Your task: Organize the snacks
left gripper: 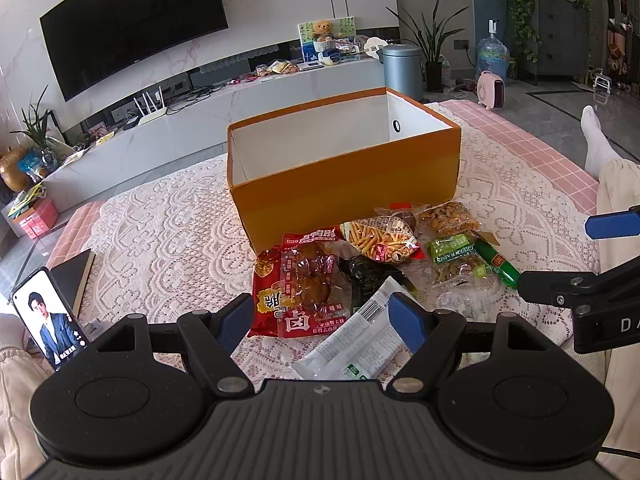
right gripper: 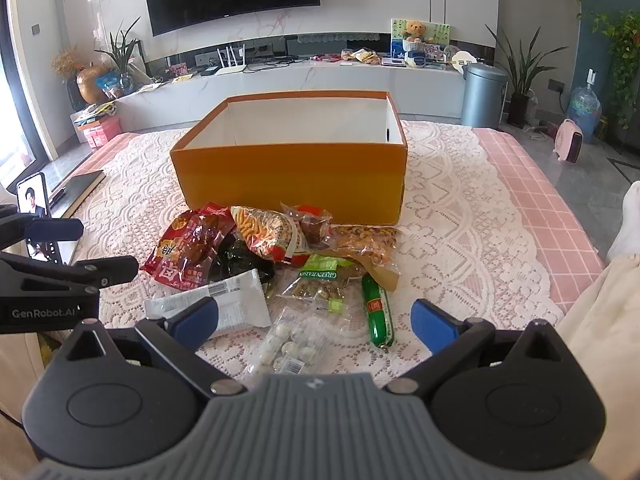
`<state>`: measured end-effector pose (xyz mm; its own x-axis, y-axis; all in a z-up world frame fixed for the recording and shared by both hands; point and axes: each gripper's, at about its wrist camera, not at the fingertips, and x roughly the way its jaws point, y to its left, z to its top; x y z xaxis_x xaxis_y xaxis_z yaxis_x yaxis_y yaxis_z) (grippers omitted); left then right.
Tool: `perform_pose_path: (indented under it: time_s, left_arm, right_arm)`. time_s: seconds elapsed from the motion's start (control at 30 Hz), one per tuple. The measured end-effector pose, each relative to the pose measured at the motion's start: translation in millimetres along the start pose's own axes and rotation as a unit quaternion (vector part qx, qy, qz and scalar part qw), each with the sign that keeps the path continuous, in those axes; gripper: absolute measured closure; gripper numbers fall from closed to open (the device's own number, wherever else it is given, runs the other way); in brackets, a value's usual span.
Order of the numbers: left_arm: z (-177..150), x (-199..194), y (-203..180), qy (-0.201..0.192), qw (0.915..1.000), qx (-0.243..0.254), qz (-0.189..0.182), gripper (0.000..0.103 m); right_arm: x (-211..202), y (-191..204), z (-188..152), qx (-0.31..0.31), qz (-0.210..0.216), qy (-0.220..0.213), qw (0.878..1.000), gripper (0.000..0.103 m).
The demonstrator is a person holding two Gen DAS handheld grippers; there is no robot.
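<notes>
Both your left hand-held gripper (left gripper: 318,322) and right hand-held gripper (right gripper: 314,322) gape empty; the snacks (right gripper: 272,248) at frame centre are light, crinkly, slippery, so pinch a sealed edge.

Table under white lace cloth (right gripper: 460,216) over pink checked cover (right gripper: 532,184), bearing open orange box (right gripper: 292,176), snack packets (right gripper: 256,256) heaped just before it, phone (right gripper: 34,200) and dark notebook (right gripper: 82,188) at left edge.

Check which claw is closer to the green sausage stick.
Right. The green sausage stick lies just ahead of the right claw, between its open fingers and nearer the right one. The left claw hangs open over the red and white packets, further left.
</notes>
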<state>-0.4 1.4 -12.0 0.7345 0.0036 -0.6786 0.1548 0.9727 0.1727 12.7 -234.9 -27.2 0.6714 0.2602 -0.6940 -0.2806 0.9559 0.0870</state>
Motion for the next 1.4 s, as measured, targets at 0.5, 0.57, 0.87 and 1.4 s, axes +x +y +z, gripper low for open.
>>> perform_pose_path:
  time_s: [0.5,0.57,0.87,1.4]
  left_arm:
    - [3.3,-1.1,-2.9,-0.001,1.0000,0.000,-0.005,0.014]
    - [3.5,-1.3,-3.0,0.000,1.0000,0.000,-0.006,0.014]
    - [3.6,-1.3,-3.0,-0.001,1.0000,0.000,-0.006,0.014]
    - [8.9,-0.2,-2.0,-0.004,0.9997,-0.010,-0.023,0.014]
  right_arm:
    - [2.1,0.0,-0.5,0.000,0.000,0.005,1.000,0.004]
    - [2.4,-0.1,-0.5,0.000,0.000,0.006,1.000,0.004]
    - [3.5,-0.5,0.1,0.000,-0.001,0.010,1.000,0.004]
    - [4.7,-3.4,1.5,0.000,-0.010,0.012,1.000,0.004]
